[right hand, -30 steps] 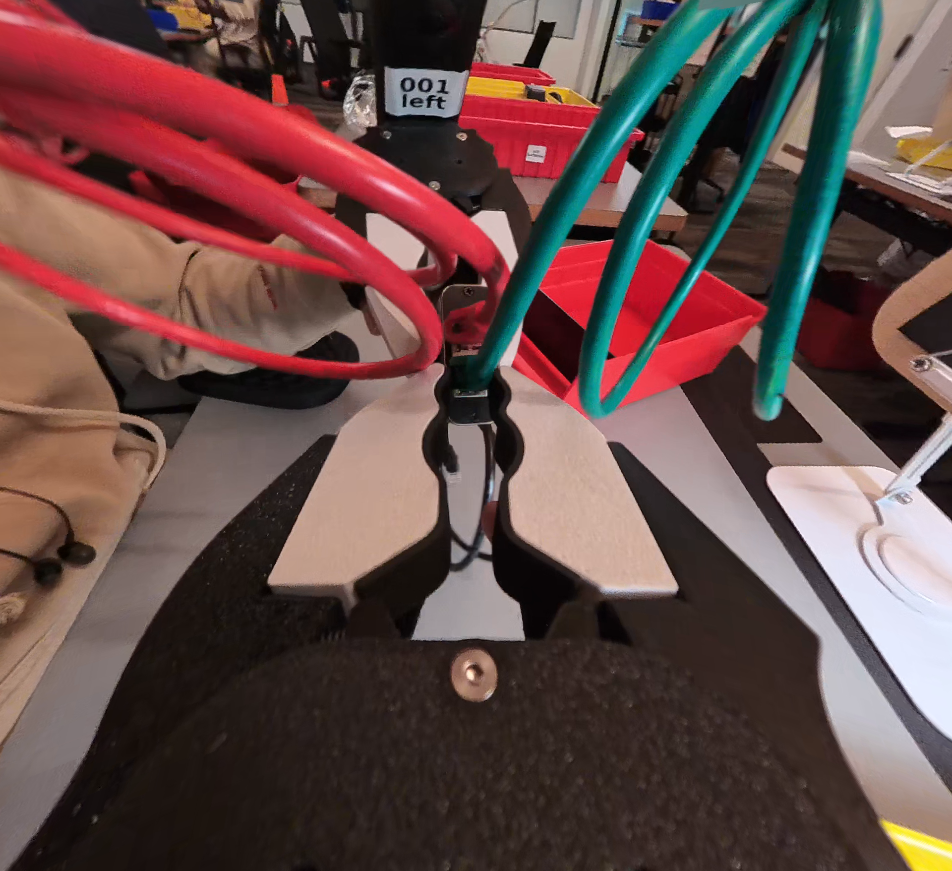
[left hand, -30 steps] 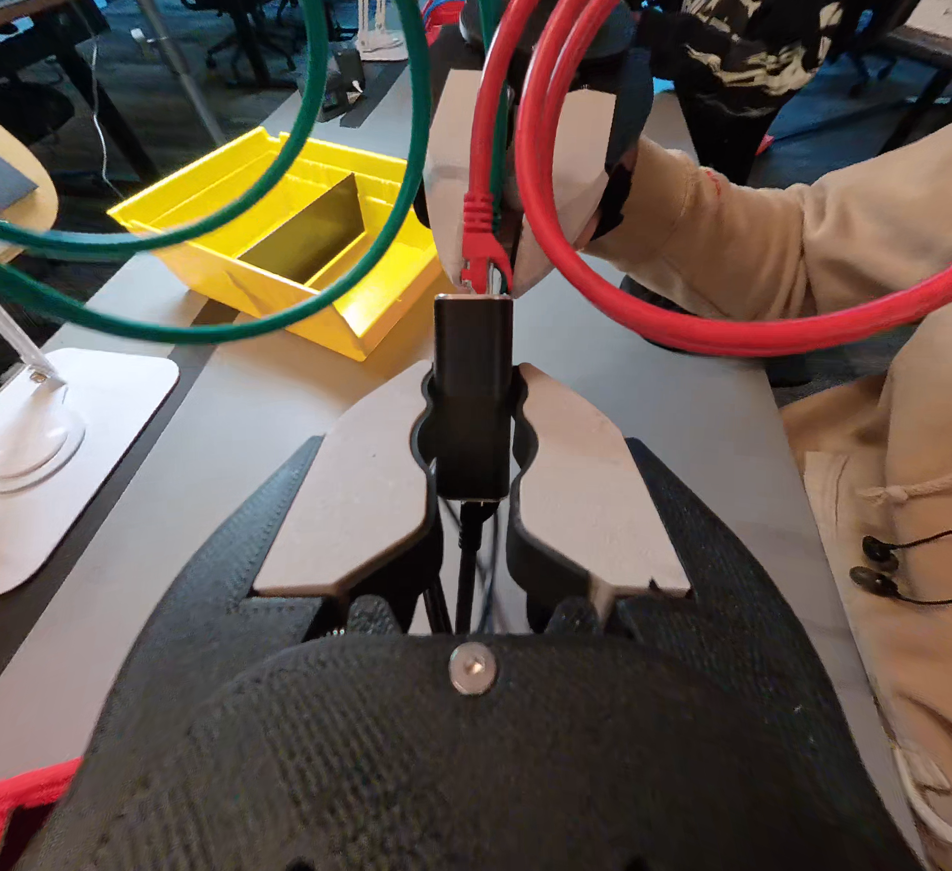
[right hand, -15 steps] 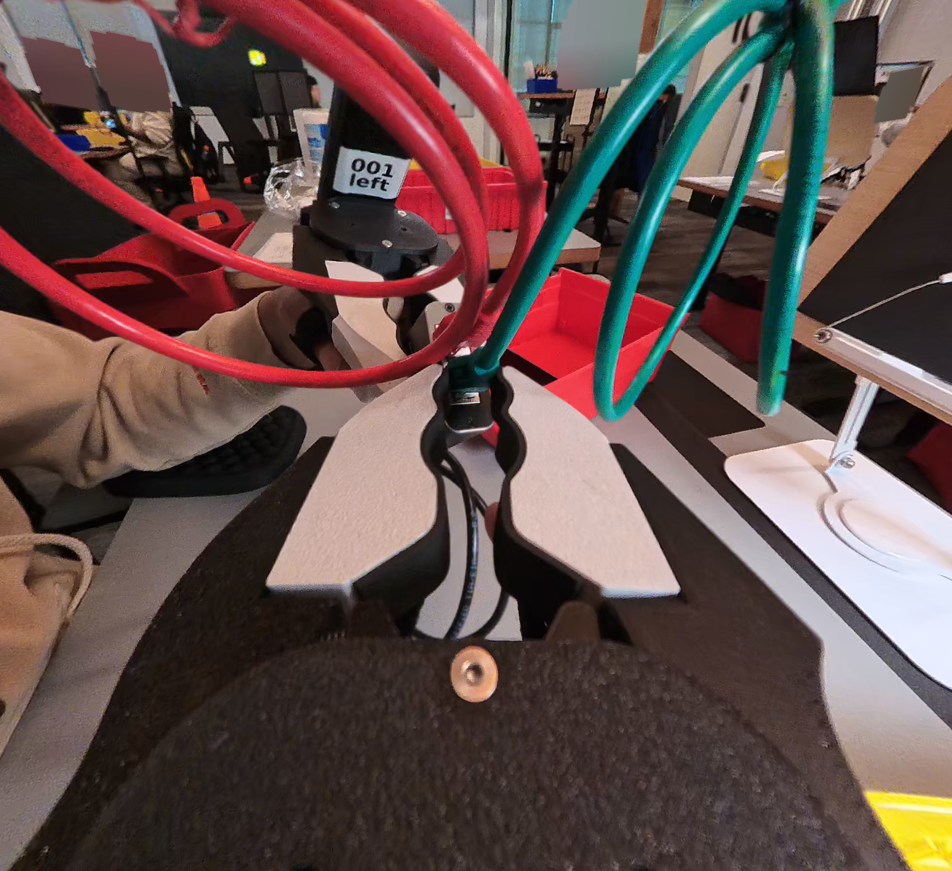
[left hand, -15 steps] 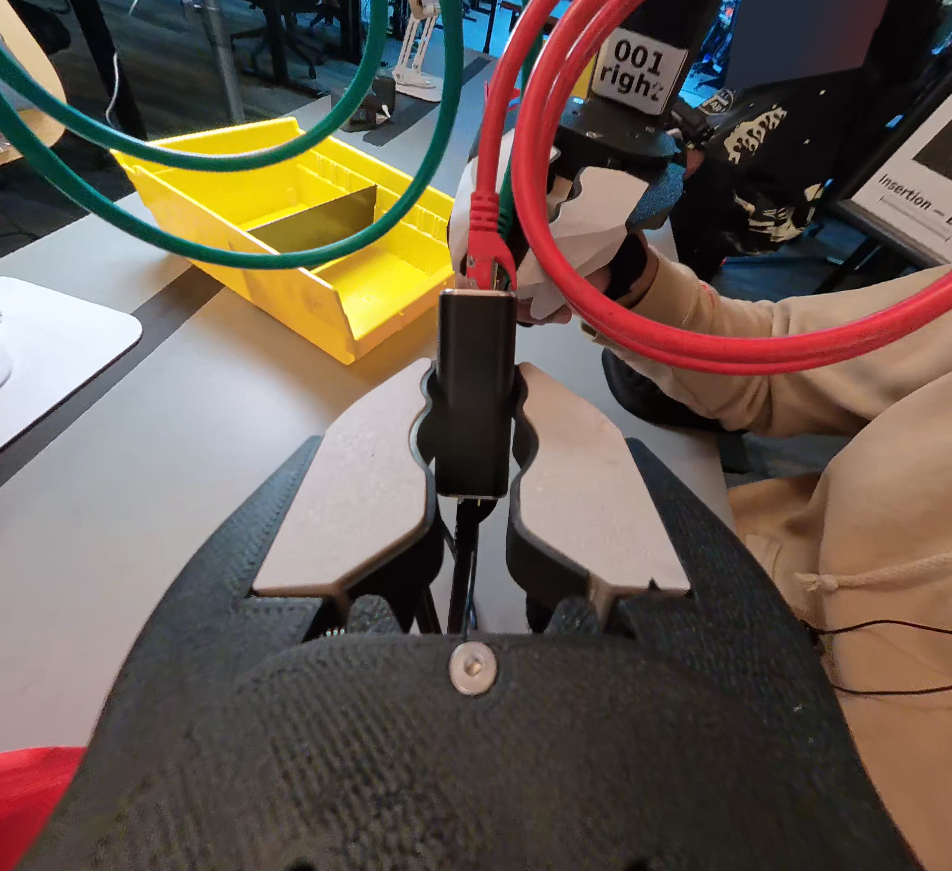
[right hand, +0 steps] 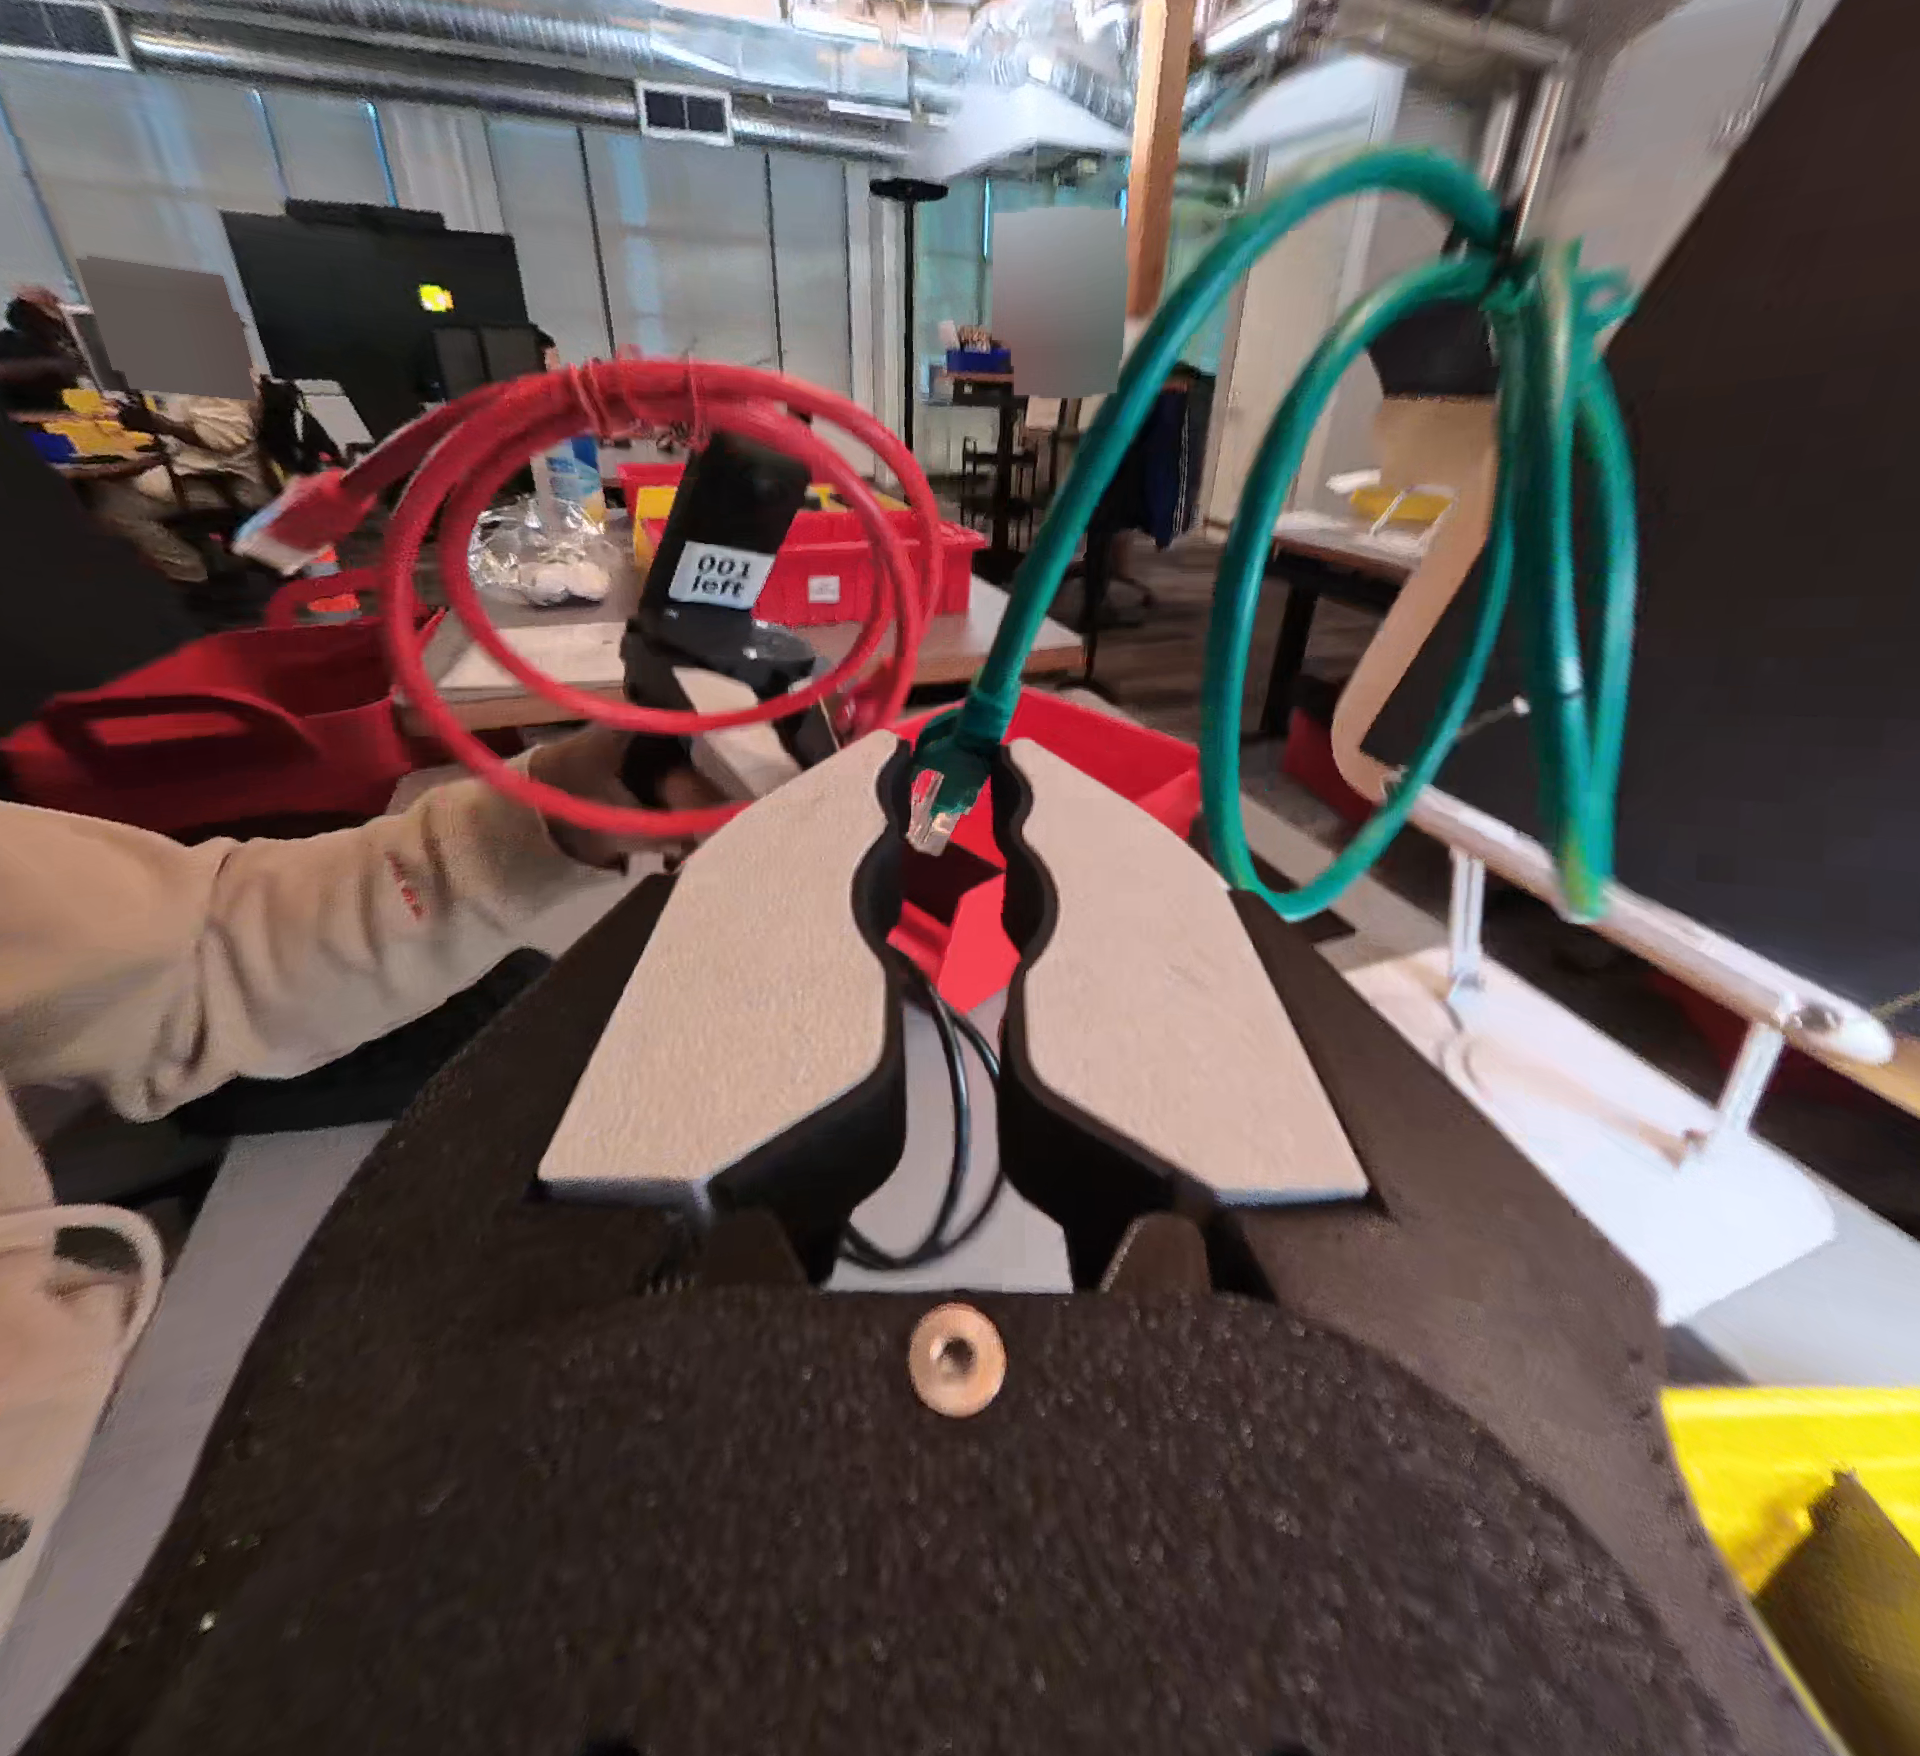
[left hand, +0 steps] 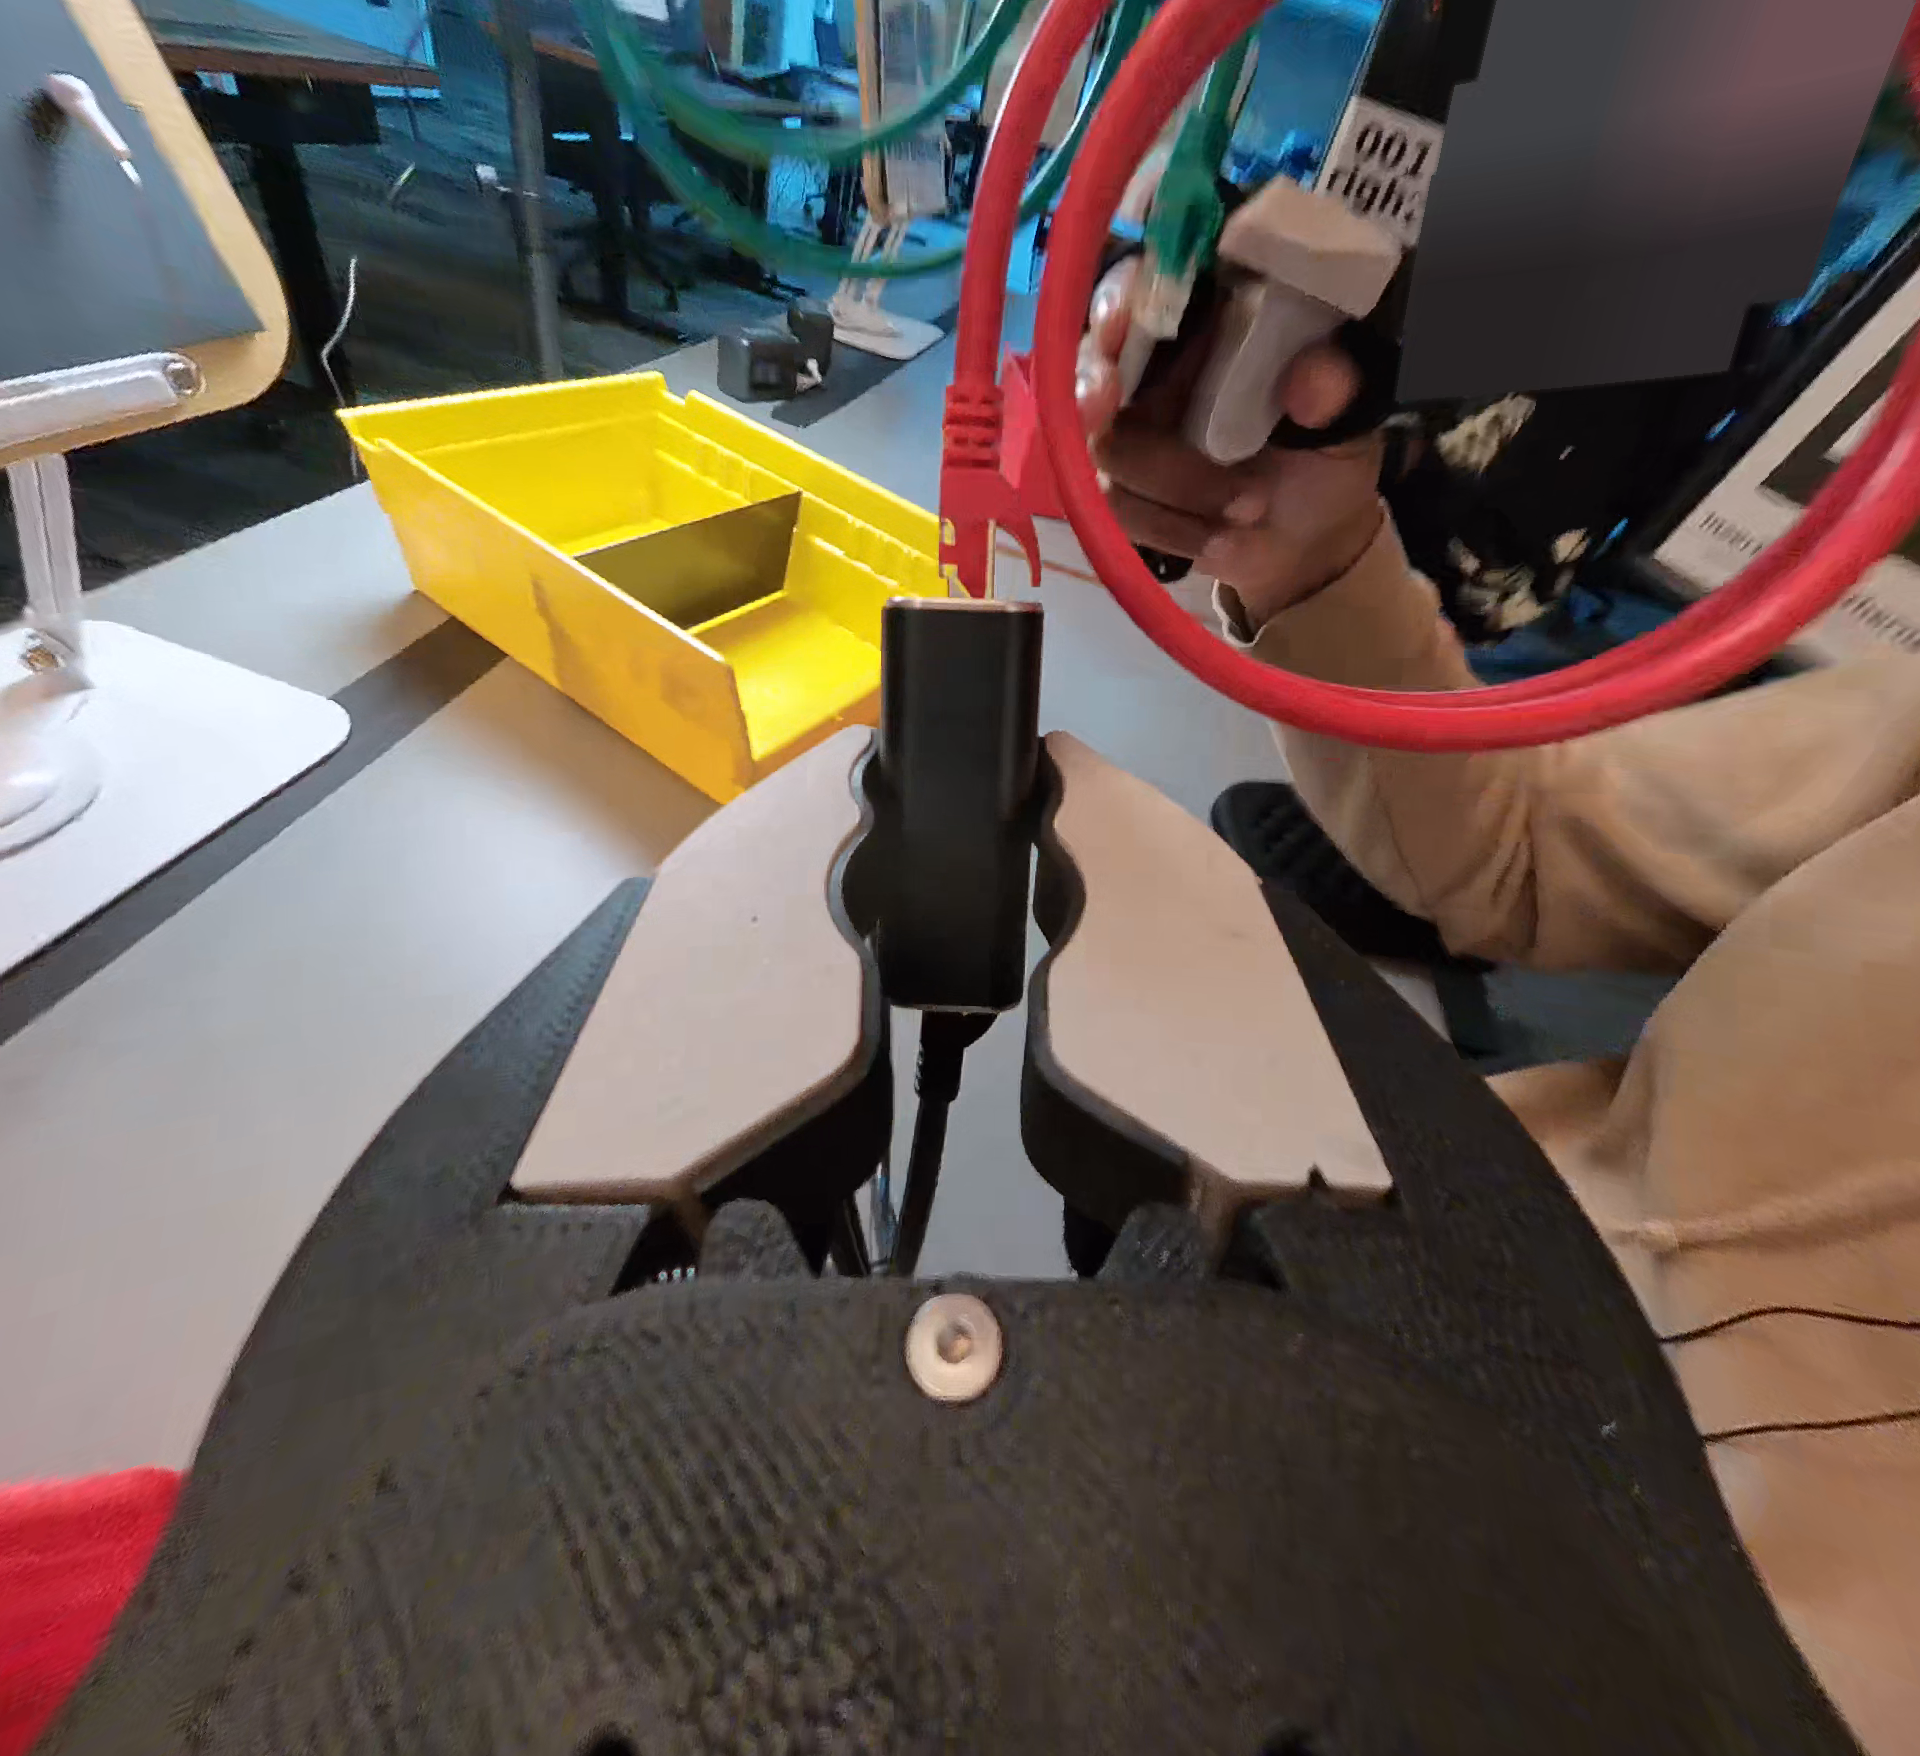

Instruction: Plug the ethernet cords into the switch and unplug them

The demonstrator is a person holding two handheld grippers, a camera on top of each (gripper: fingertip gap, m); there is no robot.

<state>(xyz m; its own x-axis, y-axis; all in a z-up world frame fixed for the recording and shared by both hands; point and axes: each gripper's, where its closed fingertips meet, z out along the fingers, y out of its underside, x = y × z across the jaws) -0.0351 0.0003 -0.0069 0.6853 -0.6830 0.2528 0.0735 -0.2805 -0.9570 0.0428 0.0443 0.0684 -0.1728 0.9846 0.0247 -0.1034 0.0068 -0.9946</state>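
Note:
My left gripper point(left hand: 958, 771) is shut on a small black switch point(left hand: 958, 813), held upright above the grey table point(left hand: 312, 1031). A coiled red ethernet cord point(left hand: 1351, 709) has its plug point(left hand: 977, 480) seated in the switch's top end. My right gripper point(right hand: 951, 771) is shut on the plug point(right hand: 945, 787) of a coiled green ethernet cord point(right hand: 1236, 667), lifted well away from the switch. In the left wrist view the right gripper point(left hand: 1216, 324) shows behind the red coil, with the green plug point(left hand: 1179, 236) in it. In the right wrist view the left gripper point(right hand: 717, 698) shows with the red cord point(right hand: 665, 594).
A yellow bin point(left hand: 644, 553) with a black divider stands on the table ahead left. A red bin point(right hand: 1101, 771) sits past the right gripper. A white stand base point(left hand: 135, 771) and tilted board point(right hand: 1714, 563) are at the side. A person's beige sleeve point(left hand: 1558, 875) reaches across. The tips of one gripper are about 12 cm away from the tips of the other.
The green plug, which sat at the switch beside the red one, has come out. My right gripper has pulled up and away with it. The left gripper still holds the switch.

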